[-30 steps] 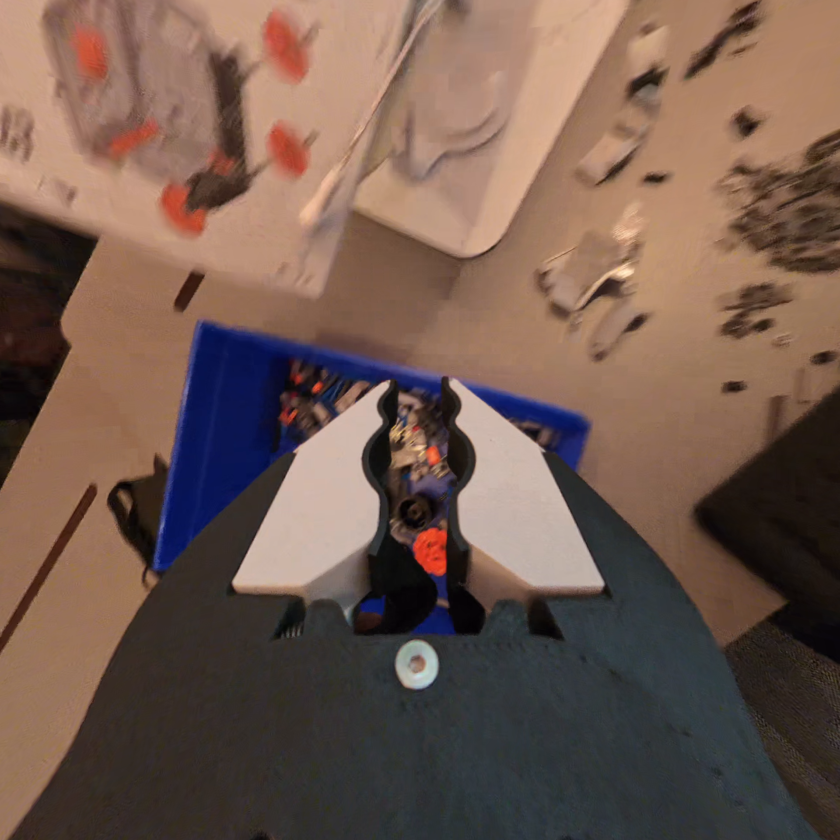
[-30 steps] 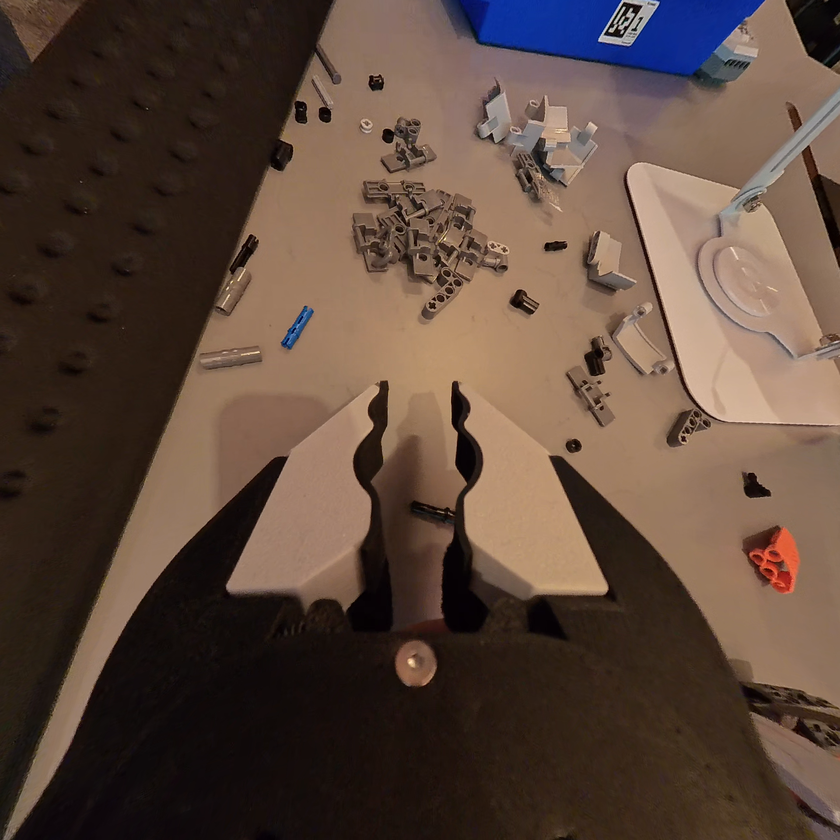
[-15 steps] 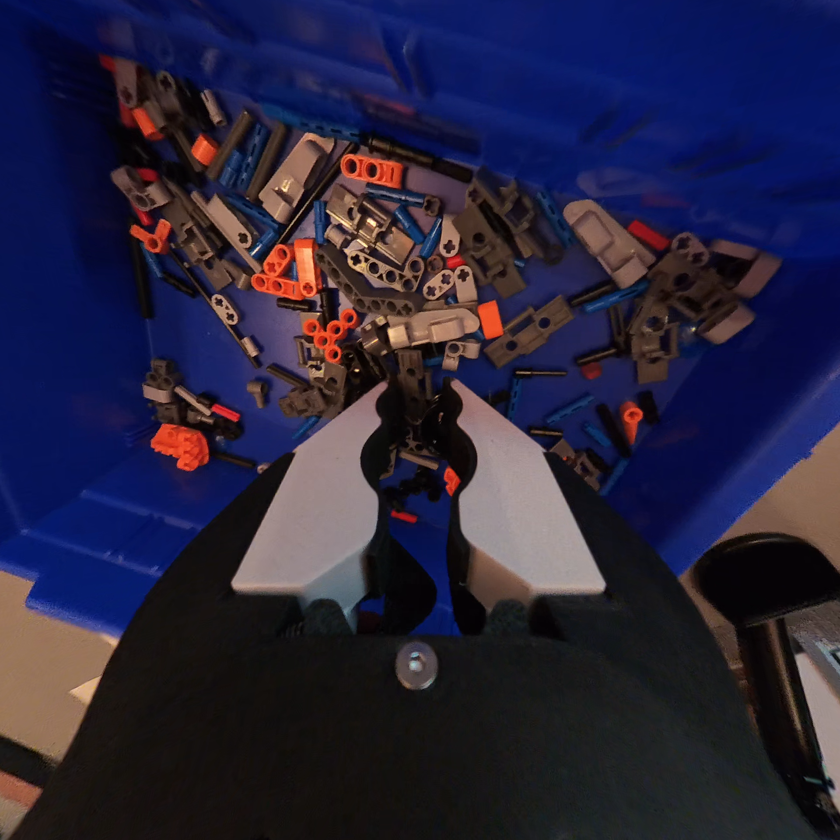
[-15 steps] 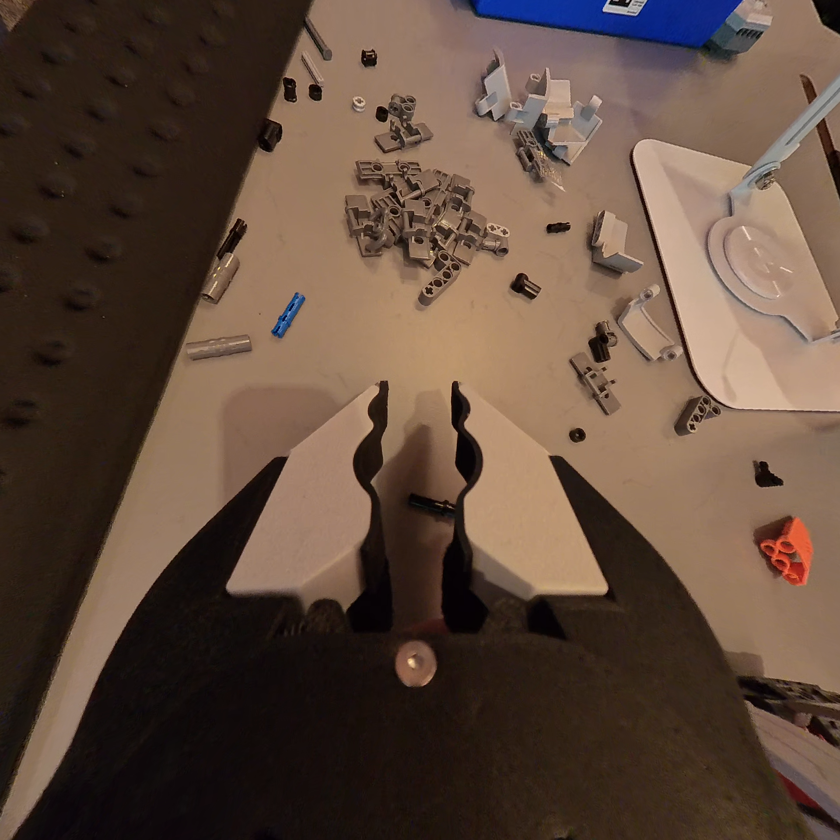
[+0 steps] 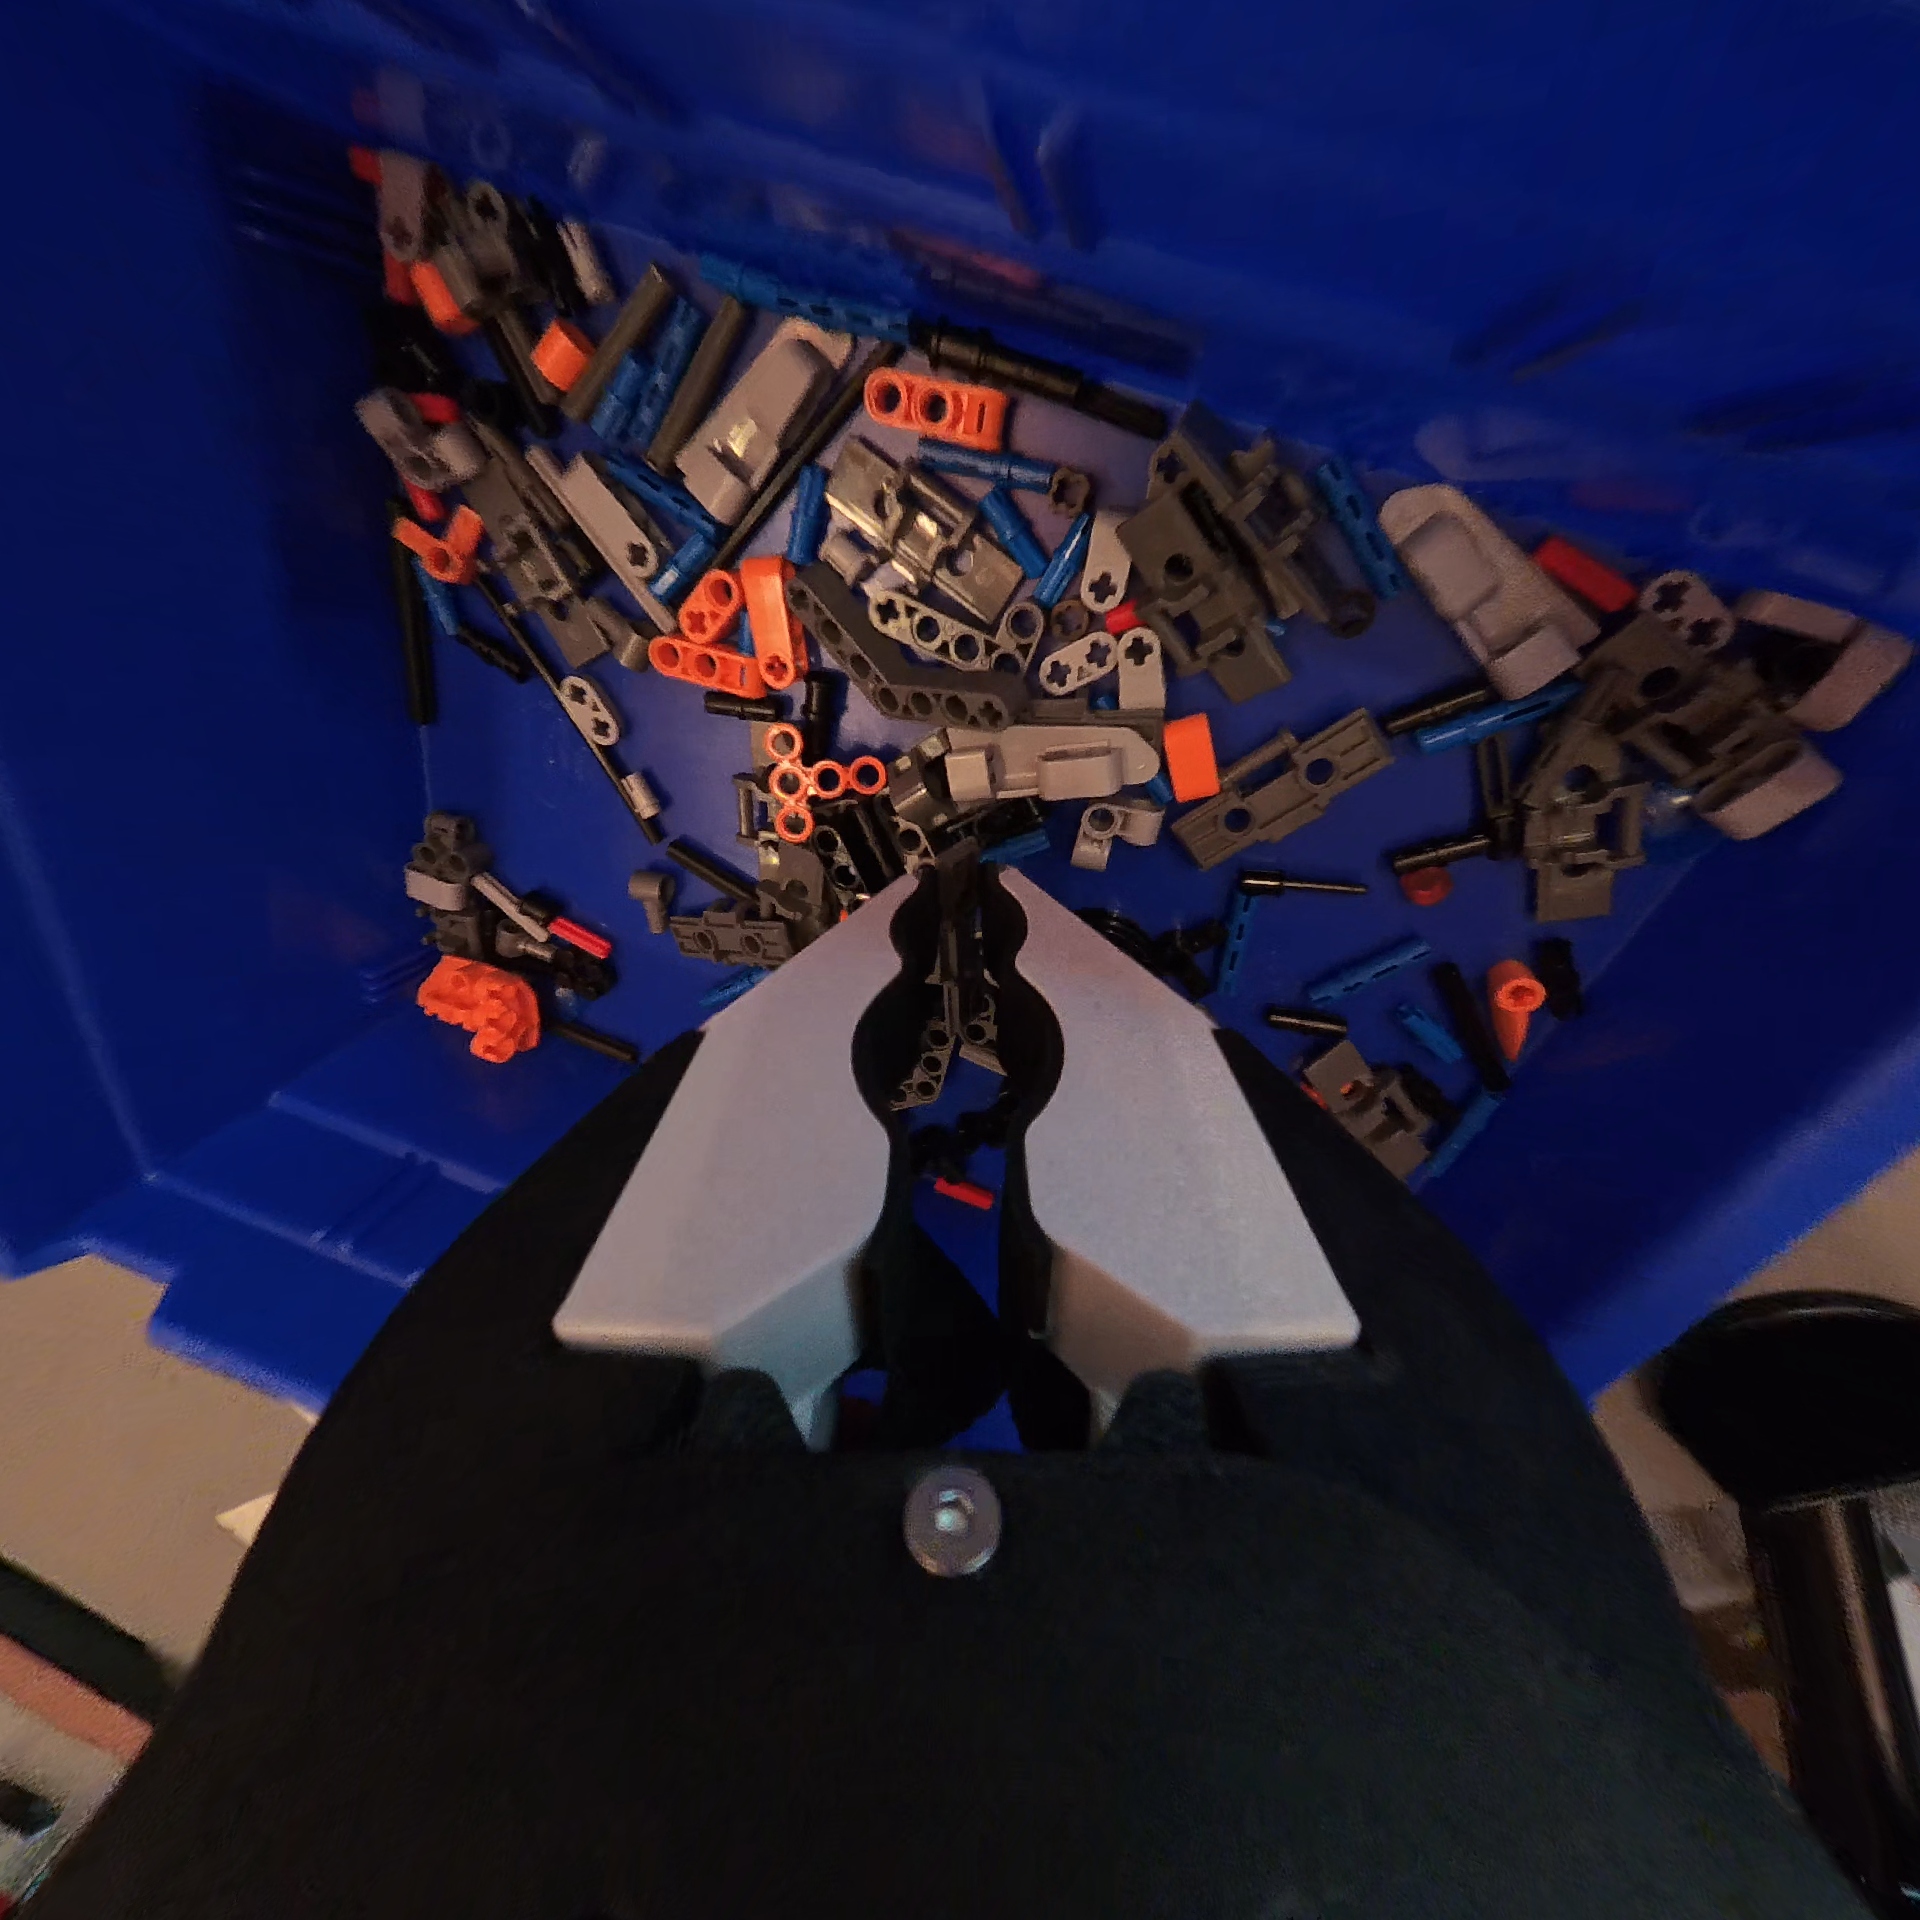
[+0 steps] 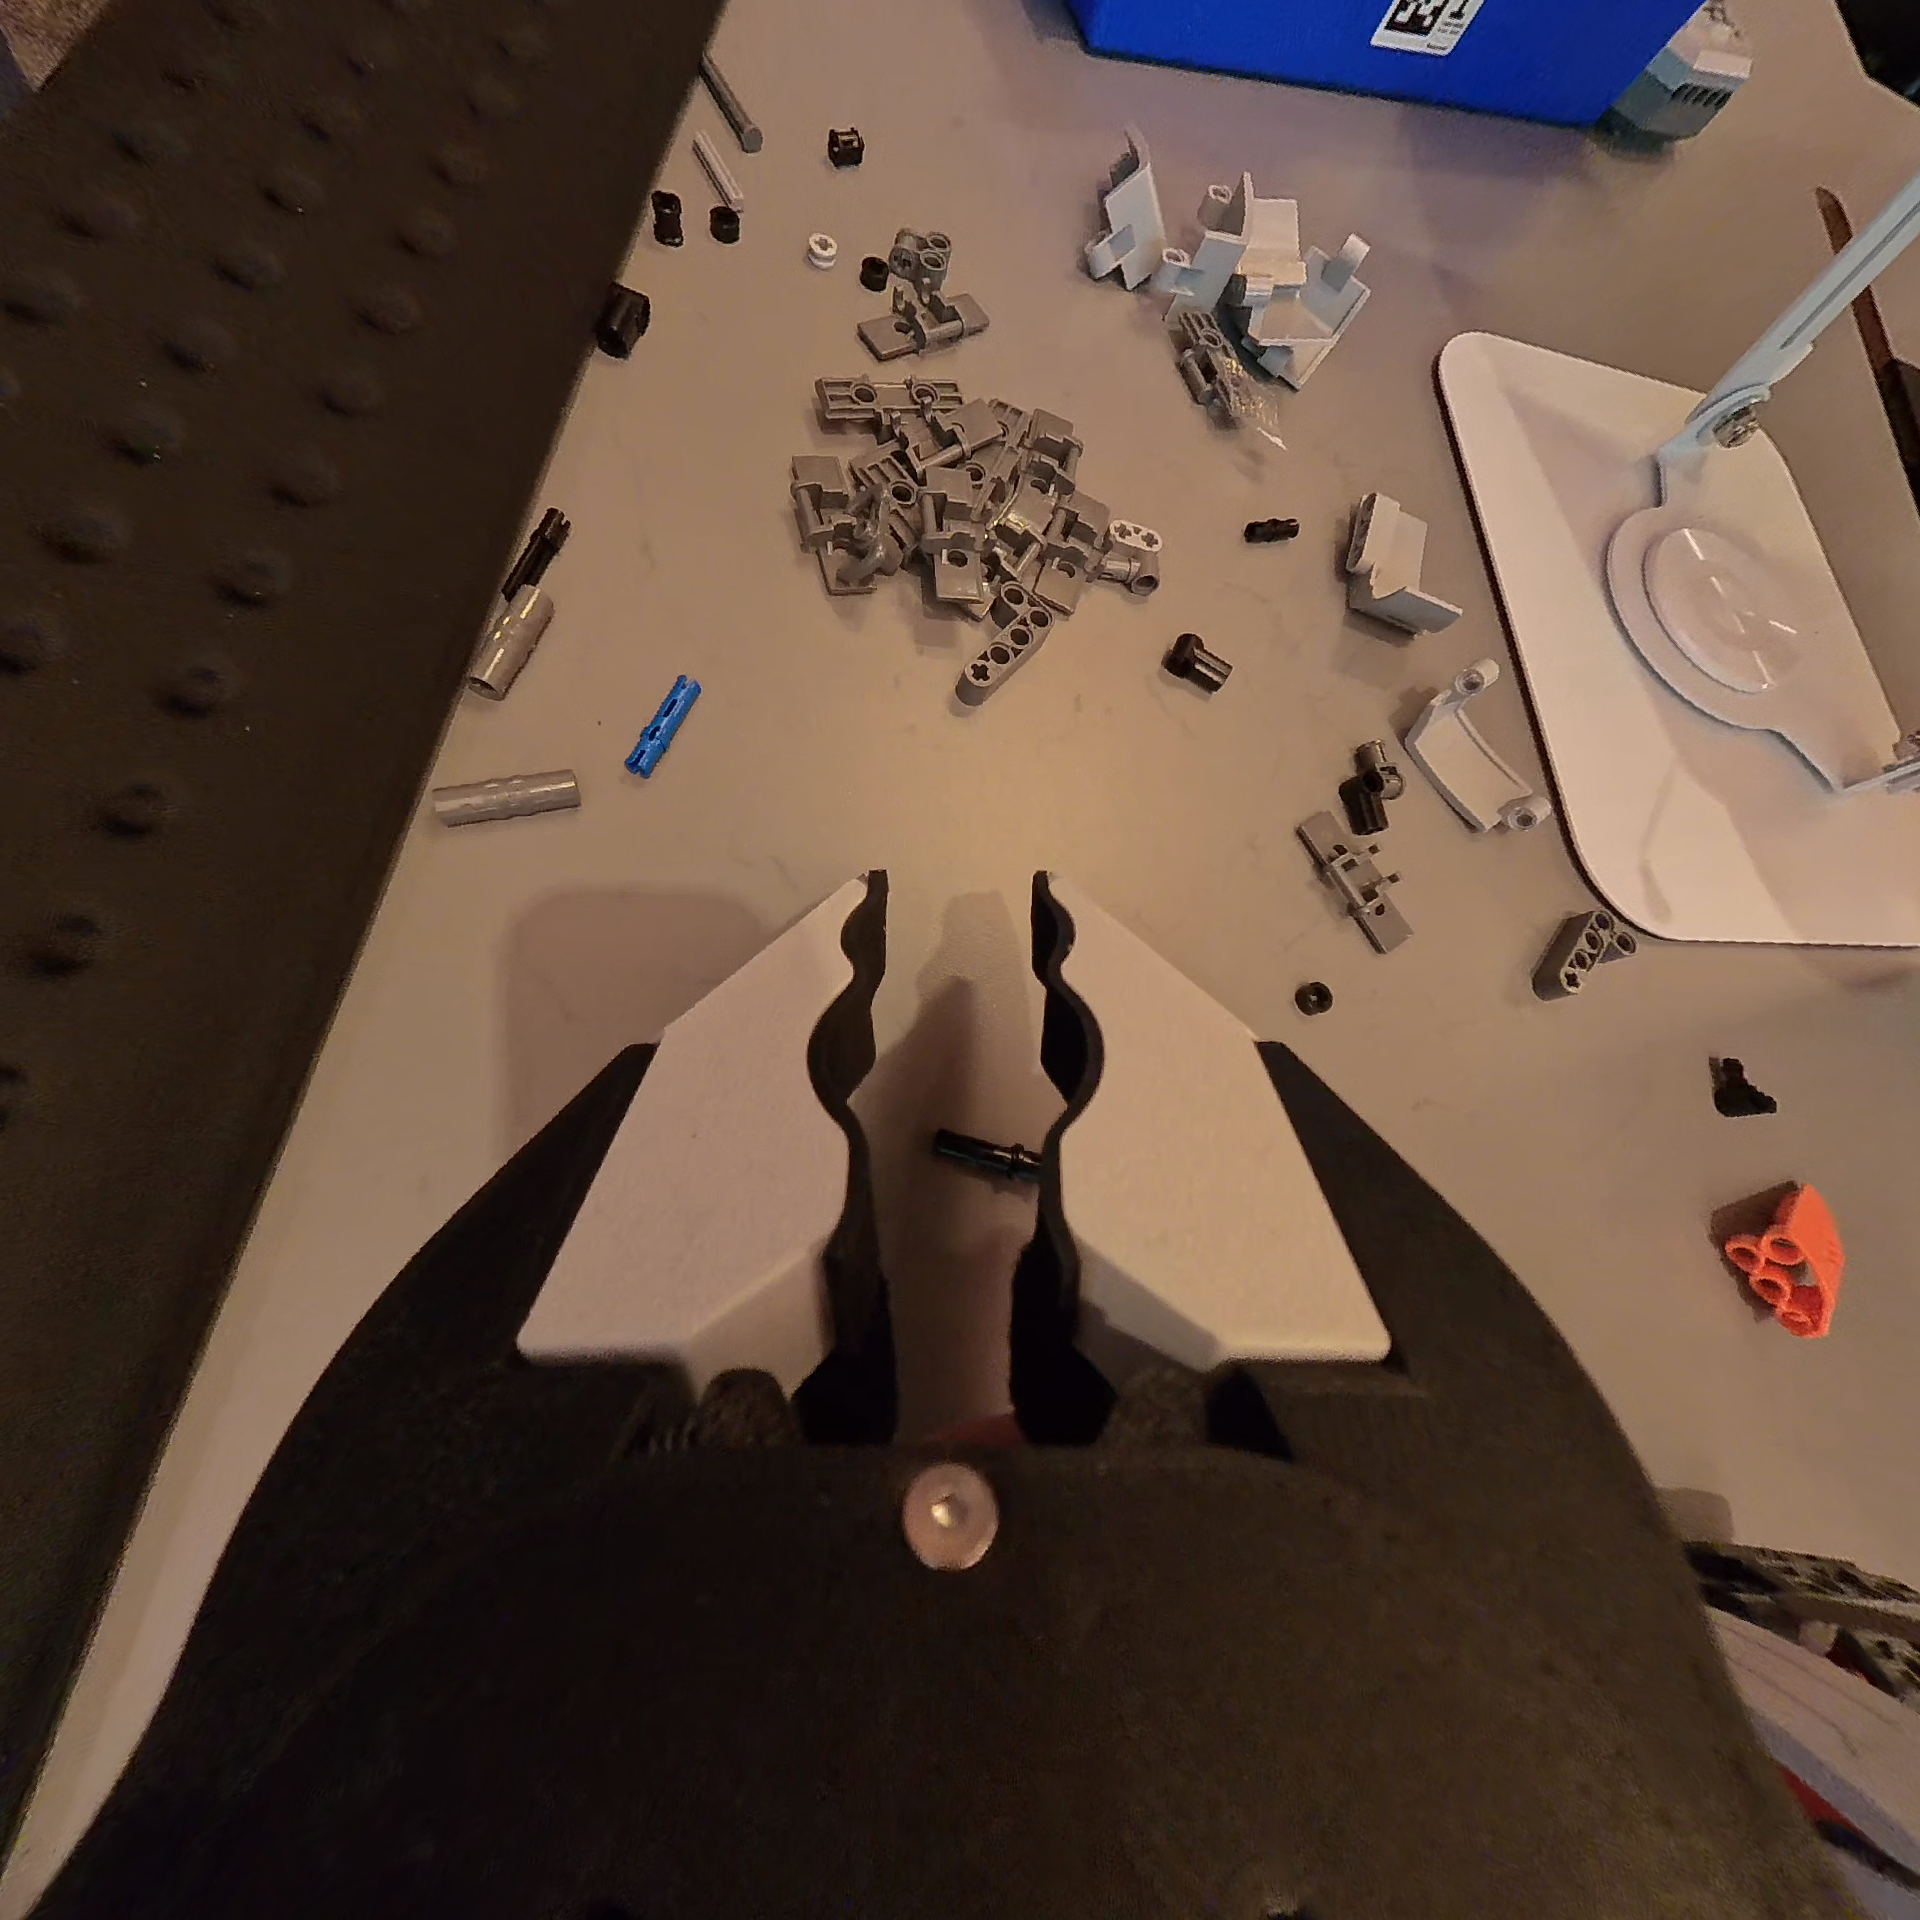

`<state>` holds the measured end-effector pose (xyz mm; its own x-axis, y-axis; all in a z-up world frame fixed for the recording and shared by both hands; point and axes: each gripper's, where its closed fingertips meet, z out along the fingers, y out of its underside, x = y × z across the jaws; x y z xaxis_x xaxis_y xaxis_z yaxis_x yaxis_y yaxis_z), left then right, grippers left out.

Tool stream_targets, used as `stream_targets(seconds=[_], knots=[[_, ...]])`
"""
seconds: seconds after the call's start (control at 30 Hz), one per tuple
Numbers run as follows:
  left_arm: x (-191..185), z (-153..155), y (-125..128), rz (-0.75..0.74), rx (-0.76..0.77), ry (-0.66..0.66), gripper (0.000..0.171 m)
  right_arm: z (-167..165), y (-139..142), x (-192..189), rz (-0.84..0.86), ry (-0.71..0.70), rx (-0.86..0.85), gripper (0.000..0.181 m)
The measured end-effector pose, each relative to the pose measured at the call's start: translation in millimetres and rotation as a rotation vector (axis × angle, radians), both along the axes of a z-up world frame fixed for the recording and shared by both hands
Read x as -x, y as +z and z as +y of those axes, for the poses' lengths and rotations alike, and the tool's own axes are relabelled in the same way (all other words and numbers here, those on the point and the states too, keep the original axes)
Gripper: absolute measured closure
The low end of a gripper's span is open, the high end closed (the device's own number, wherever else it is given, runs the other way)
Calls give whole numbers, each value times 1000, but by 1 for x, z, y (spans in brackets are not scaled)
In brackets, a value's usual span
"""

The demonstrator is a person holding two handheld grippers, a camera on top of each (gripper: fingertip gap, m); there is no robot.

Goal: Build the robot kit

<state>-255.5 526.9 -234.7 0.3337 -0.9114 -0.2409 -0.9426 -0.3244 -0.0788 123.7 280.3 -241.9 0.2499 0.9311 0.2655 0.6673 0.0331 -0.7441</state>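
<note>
The left tongs (image 5: pixel 956 883) reached into the blue bin (image 5: pixel 208 1039), tips clenched on a dark grey beam (image 5: pixel 951 997) amid loose parts, while the right tongs (image 6: pixel 958 883) hung released over the desk (image 6: pixel 883 790), straddling a black pin (image 6: pixel 985 1155).

My left gripper (image 5: pixel 958 891) reaches into the blue bin (image 5: pixel 208 644), its tips nearly closed around a dark grey holed beam (image 5: pixel 940 1039) amid loose pieces; my right gripper (image 6: pixel 958 894) hangs parted above the table (image 6: pixel 831 790), a black pin (image 6: pixel 985 1155) between its fingers
</note>
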Motion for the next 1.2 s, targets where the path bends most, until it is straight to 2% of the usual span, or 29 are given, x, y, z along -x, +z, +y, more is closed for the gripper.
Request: stream_targets(seconds=[0.1, 0.2, 0.3, 0.37, 0.5, 0.57, 0.7, 0.87, 0.97, 1.13, 1.2], knots=[[-20, -5, 36, -90, -71, -29, 164, 0, 0, 0, -1, -1, -1, 156], [-53, -21, 86, -169, -171, -114, 164, 1, 0, 0, -1, -3, -1, 156], [-101, -57, 128, -248, -242, -254, 165, 1, -1, -1, -3, -5, 0, 156], [-137, -85, 141, -279, -259, -358, 165, 1, -1, -1, -5, -3, -1, 156], [-208, -147, 127, -304, -213, -570, 165, 0, 1, 0, -3, 0, -7, 156], [-238, -174, 108, -306, -169, -660, 165, 0, 1, 0, -4, 0, -9, 156], [-283, -208, 73, -331, -84, -767, 165, -1, 2, 0, -8, 4, -16, 156], [-305, -224, 35, -302, -10, -809, 164, -2, 4, 1, -8, 9, -23, 156], [-312, -227, 22, -299, 0, -813, 164, -3, 3, 1, -13, 15, -21, 156], [-319, -224, 19, -322, -18, -795, 144, -4, 3, 1, -11, 16, -20, 156], [-318, -219, 25, -322, -53, -795, 141, -4, 4, 1, -8, 16, -20, 156]])
